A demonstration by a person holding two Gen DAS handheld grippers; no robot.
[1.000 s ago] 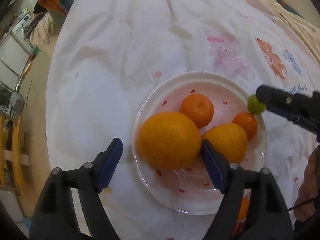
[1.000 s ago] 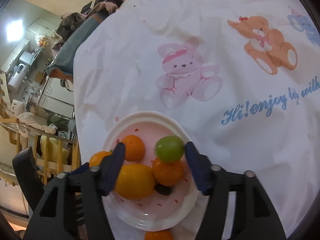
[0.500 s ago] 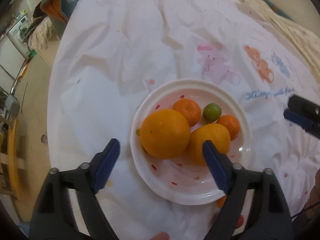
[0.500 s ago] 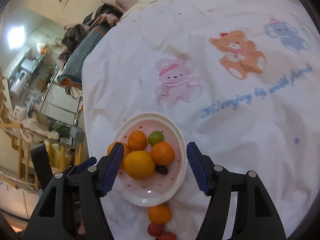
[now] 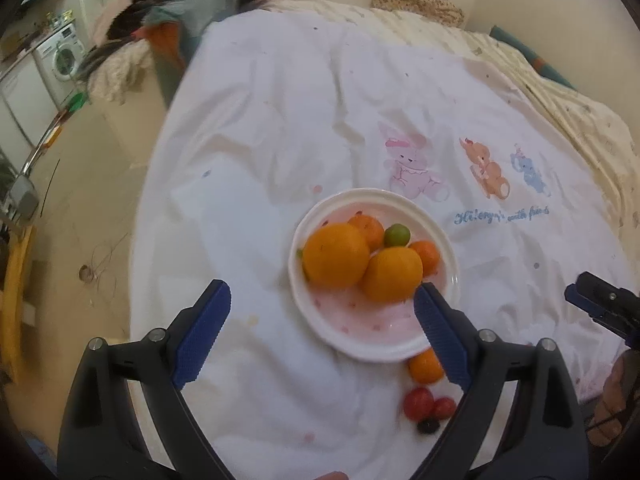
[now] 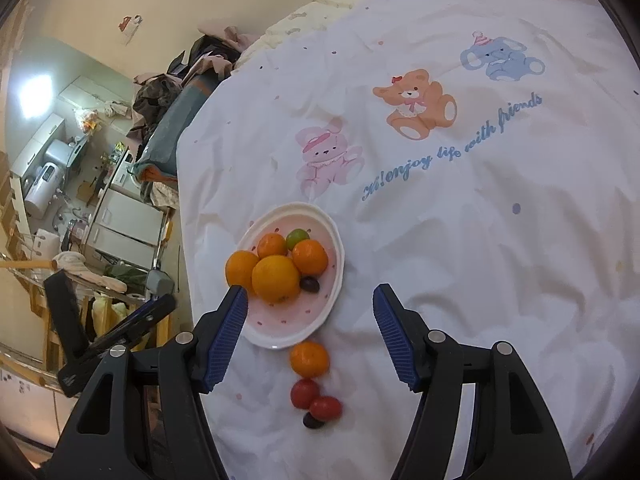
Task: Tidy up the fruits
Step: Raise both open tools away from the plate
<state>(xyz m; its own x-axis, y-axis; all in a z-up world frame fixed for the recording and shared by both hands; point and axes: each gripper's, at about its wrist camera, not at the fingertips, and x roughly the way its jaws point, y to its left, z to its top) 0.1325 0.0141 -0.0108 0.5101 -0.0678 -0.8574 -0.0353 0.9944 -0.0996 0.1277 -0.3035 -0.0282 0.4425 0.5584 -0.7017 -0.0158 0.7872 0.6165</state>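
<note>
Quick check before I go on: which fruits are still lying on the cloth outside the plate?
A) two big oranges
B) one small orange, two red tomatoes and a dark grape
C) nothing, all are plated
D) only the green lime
B: just off the plate rim lie a small orange, two red tomatoes and a dark grape on the cloth.

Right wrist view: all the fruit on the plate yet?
No: an orange, two tomatoes and a dark grape lie on the cloth beside the plate.
</note>
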